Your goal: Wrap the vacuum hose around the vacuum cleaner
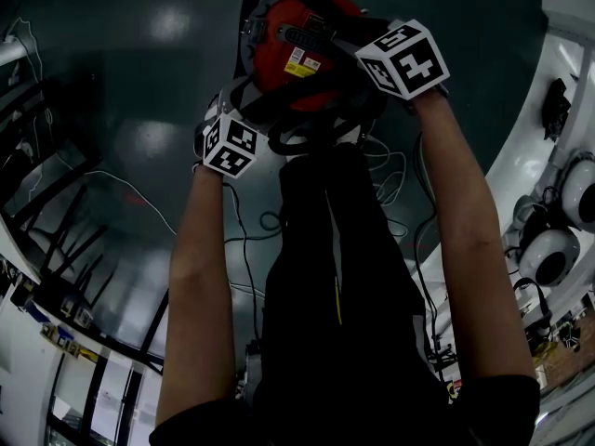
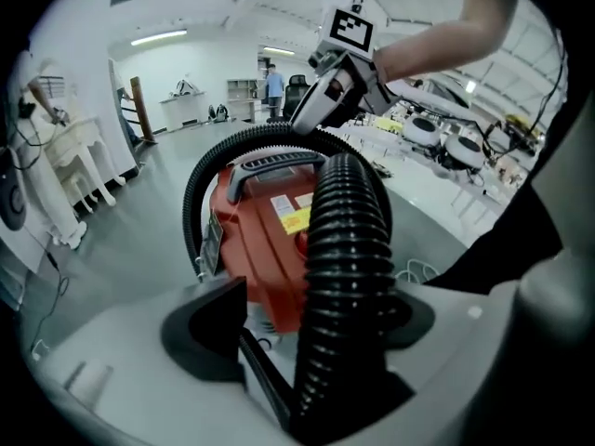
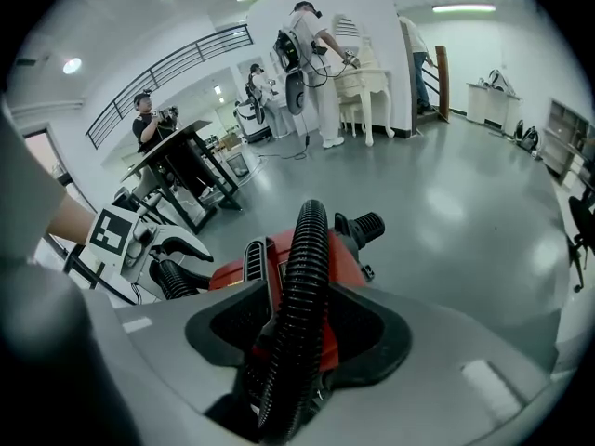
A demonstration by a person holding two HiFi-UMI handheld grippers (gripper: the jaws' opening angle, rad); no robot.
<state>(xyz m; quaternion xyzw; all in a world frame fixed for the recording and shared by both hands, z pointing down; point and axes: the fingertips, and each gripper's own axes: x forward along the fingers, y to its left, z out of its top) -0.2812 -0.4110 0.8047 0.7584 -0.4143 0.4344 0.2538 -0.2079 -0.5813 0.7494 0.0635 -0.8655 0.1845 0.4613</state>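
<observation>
Ribbed vacuum hose (image 2: 346,249) sits loose in the left gripper's (image 2: 321,347) parted jaws; right gripper (image 3: 290,342) clamps it; red vacuum cleaner (image 2: 260,244) looks partly wrapped.

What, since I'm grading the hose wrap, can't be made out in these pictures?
- Hose ends: no view shows either; in both gripper views it disappears down between the jaws.
- Number of hose turns: head view, too dark, loops overlap.
- Vacuum cleaner base: every view, hidden by its own body and the hose.
- Label print: left gripper view, too small.
</observation>
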